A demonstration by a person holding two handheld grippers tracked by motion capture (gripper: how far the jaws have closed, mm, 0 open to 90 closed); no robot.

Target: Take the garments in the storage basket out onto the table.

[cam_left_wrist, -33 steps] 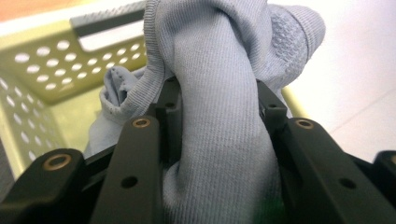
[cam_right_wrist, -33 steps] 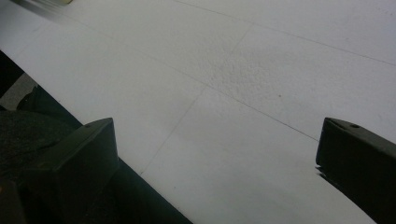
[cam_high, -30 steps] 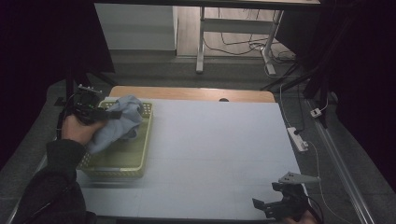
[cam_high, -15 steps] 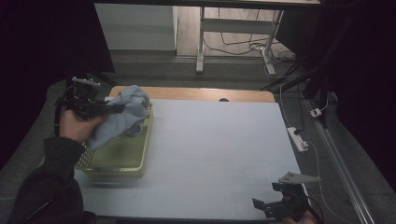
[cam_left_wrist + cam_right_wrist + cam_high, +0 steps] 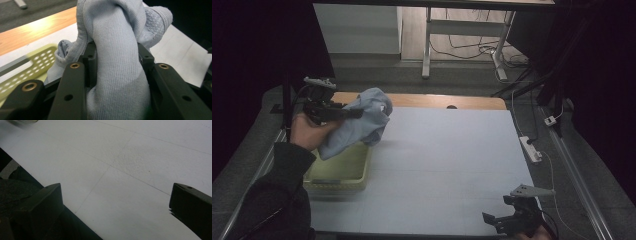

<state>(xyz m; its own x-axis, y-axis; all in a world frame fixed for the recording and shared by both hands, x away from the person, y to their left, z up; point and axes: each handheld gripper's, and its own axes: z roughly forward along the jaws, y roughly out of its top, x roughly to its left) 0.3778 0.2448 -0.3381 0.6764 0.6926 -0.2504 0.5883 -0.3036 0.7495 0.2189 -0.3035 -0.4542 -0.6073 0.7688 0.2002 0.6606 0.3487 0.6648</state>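
My left gripper (image 5: 354,114) pinches a thick fold of the pale blue cloth (image 5: 362,122), which hangs above the far end of the green basket (image 5: 339,172) at the table's (image 5: 452,165) left side. It is soft, light and floppy, so I judge a bunched fold the best hold; a thin edge might slip. My right gripper (image 5: 504,222) waits spread wide, empty, at the near edge.

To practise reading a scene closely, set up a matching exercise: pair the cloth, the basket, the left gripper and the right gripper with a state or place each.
1 cloth
2 basket
3 left gripper
4 right gripper

a open, at the table's near edge
b pale blue, lifted
c yellow-green, on the table's left side
d shut on fabric

Pairs: 1-b, 2-c, 3-d, 4-a
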